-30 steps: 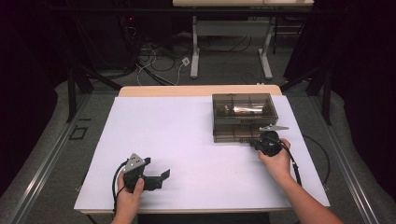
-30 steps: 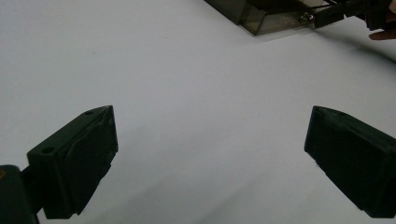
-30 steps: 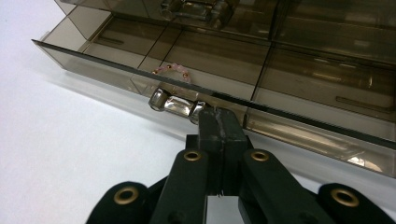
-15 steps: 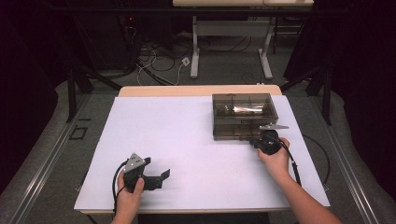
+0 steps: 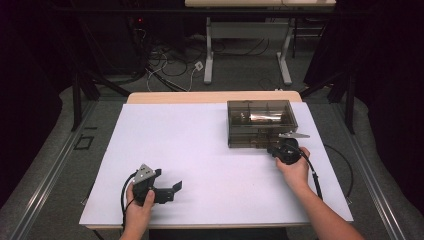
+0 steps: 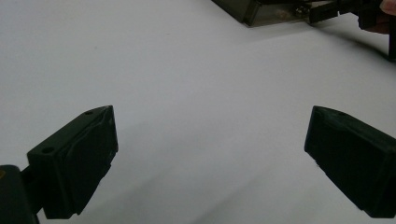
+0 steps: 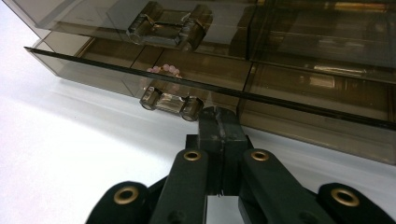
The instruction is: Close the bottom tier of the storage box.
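A smoky see-through drawer box point(image 5: 260, 122) stands at the table's back right. Its lower drawer point(image 7: 140, 70) is drawn out a little, and pink beads point(image 7: 163, 70) lie inside it. My right gripper point(image 5: 272, 149) is shut with nothing between its jaws. Its tips point(image 7: 217, 116) are at the drawer's front, just right of the clear handle point(image 7: 170, 103); whether they touch the front I cannot tell. My left gripper point(image 5: 170, 181) rests on the white table at the front left, open and empty point(image 6: 210, 154). From there the box point(image 6: 261, 11) and the right gripper point(image 6: 322, 14) show far off.
The white sheet point(image 5: 200, 150) covers the table, with bare room between the two hands. A second clear handle point(image 7: 168, 21) sits on the upper drawer. A cable point(image 5: 312, 172) trails from the right gripper. Beyond the table's far edge are a dark floor, cables and table legs.
The right gripper has crept very slightly left along the box's front. The left hand has kept still.
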Demonstrator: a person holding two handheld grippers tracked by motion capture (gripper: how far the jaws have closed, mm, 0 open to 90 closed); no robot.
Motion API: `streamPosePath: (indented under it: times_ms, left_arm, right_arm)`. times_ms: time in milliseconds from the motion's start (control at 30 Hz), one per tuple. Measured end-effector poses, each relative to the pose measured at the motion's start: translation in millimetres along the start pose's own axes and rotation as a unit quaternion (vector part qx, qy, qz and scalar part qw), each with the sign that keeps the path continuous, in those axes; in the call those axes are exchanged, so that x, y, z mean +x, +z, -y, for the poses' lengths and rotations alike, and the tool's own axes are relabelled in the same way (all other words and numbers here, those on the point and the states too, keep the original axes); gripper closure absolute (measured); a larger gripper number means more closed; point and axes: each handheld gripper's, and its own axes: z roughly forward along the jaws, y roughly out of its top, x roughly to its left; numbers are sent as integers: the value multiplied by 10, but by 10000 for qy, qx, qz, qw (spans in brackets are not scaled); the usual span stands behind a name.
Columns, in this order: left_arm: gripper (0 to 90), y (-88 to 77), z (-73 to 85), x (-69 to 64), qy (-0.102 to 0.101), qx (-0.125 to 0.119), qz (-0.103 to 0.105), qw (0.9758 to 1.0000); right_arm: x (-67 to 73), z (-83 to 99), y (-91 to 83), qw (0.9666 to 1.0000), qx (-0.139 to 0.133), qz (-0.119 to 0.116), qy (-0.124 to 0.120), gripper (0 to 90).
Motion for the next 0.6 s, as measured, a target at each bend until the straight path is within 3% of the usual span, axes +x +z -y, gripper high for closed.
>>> streamPosePath:
  times_ms: [333, 600]
  left_arm:
    - [28, -5, 6, 13, 69, 33, -19, 10000]
    - [28, -31, 19, 8, 5, 20, -44, 10000]
  right_arm:
    - [-15, 4, 14, 9999, -104, 76, 82, 900]
    - [-29, -4, 27, 9995, -245, 99, 146, 900]
